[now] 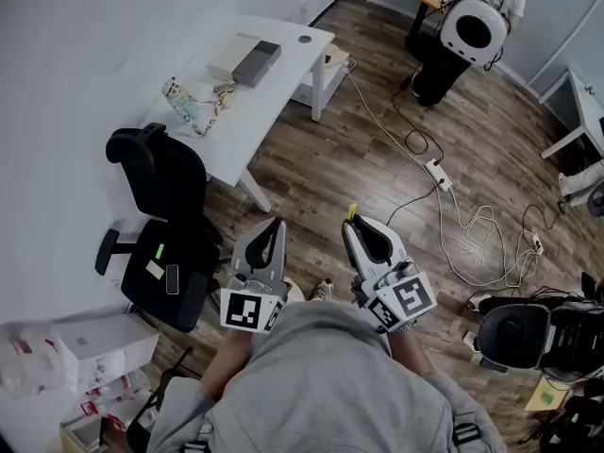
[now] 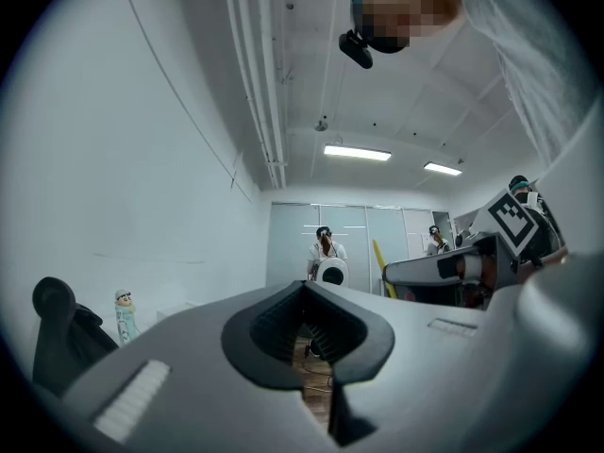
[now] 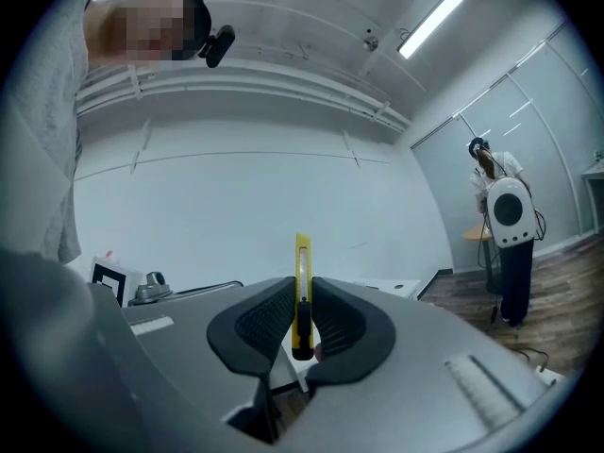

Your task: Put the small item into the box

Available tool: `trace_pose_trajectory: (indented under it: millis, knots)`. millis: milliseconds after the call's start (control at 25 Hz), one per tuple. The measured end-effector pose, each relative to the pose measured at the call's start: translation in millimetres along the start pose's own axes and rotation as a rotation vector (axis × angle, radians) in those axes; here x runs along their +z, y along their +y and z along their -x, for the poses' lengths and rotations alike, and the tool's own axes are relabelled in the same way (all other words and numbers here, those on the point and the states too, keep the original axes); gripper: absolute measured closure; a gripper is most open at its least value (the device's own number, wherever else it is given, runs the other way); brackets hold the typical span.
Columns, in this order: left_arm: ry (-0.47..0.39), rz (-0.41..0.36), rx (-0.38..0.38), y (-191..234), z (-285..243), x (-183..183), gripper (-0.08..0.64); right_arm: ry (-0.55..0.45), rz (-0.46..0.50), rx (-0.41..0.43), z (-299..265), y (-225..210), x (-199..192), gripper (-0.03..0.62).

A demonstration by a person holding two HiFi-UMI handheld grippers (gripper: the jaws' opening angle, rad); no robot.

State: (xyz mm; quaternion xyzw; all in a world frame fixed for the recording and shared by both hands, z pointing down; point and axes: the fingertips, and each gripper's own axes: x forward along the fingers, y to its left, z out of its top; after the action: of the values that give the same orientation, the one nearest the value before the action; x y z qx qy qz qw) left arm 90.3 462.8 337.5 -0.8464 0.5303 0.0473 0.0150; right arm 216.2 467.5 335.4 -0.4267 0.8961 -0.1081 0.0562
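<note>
A slim yellow utility knife [image 3: 302, 286] stands upright between the pads of my right gripper [image 3: 300, 300], which is shut on it. In the head view its yellow tip [image 1: 352, 212] pokes out of the right gripper [image 1: 363, 236], held level in front of my chest. Beside it, my left gripper [image 1: 268, 242] is held level as well, with its jaws together and nothing between them [image 2: 304, 295]. A flat beige and grey box [image 1: 247, 60] lies on the white table [image 1: 283, 102], well ahead of both grippers.
A black office chair [image 1: 159, 217] stands left of me, next to the table. A patterned toy figure [image 1: 186, 104] lies on the table. Cables and a power strip [image 1: 436, 172] run over the wood floor. White boxes [image 1: 102, 349] sit lower left. Another person [image 1: 475, 19] is at the far end.
</note>
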Motion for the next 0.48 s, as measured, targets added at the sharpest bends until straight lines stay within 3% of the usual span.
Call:
trace_pose_trajectory:
  millis: [480]
  knots:
    - [0.004,0.02,0.025,1,-31,-9,0.557,0.023,0.011,-0.013,-9,-34,3,0.522]
